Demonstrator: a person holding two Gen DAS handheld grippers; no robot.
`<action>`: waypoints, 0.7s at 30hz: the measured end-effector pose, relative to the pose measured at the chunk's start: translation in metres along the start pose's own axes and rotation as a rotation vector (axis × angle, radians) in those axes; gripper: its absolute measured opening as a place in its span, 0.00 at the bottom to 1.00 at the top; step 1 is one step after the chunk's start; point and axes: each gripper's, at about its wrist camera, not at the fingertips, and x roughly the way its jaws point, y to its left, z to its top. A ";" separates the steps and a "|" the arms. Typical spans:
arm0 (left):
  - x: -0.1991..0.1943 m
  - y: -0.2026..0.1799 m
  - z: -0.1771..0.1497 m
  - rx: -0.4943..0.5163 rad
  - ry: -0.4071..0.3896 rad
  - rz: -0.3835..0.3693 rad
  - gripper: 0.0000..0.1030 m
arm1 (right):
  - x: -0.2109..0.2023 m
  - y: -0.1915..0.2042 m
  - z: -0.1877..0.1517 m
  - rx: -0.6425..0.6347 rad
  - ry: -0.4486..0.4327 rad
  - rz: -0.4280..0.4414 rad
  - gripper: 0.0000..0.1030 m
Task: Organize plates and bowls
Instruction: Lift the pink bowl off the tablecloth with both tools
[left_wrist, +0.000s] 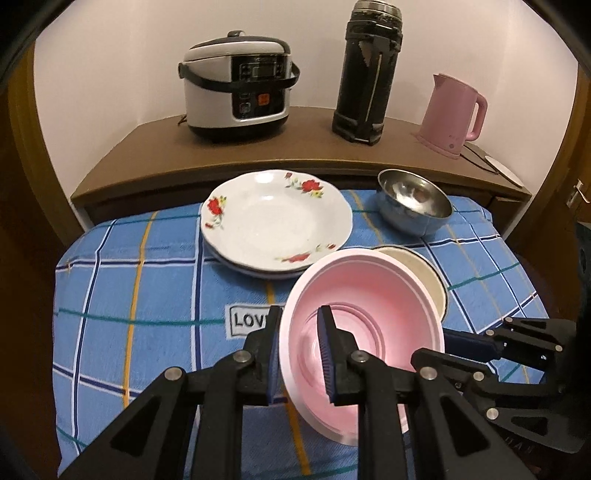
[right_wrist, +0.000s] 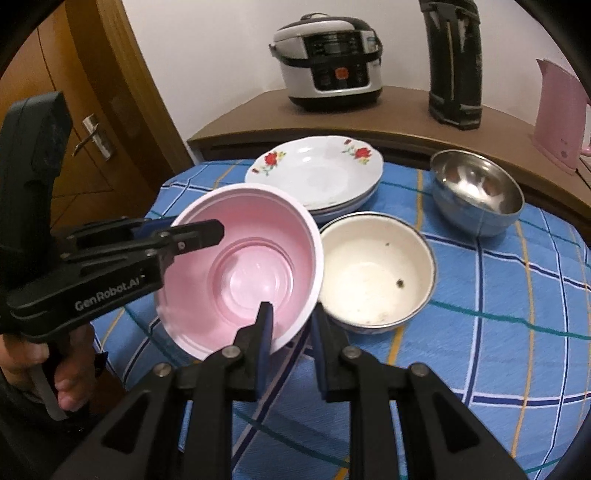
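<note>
Behind the pink bowl (left_wrist: 354, 295), most of the cream enamel bowl (left_wrist: 424, 277) hidden in the left wrist view. Under the floral plate (right_wrist: 317, 173), lower plates (right_wrist: 343, 210) seen only as rim edges. At the right wrist view's top edge, black thermos (right_wrist: 456, 62) cut off; at right, pink kettle (right_wrist: 557, 118) cropped.

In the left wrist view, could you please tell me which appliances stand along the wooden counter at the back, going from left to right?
Rice cooker → tall black thermos → pink electric kettle.
</note>
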 end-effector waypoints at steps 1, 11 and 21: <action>0.000 -0.002 0.002 0.004 -0.004 0.002 0.21 | -0.001 -0.002 0.001 0.002 -0.002 -0.003 0.20; -0.005 -0.015 0.016 0.027 -0.039 0.014 0.21 | -0.010 -0.013 0.007 0.010 -0.027 -0.015 0.20; -0.006 -0.027 0.027 0.056 -0.061 0.020 0.21 | -0.017 -0.017 0.009 0.014 -0.044 -0.030 0.20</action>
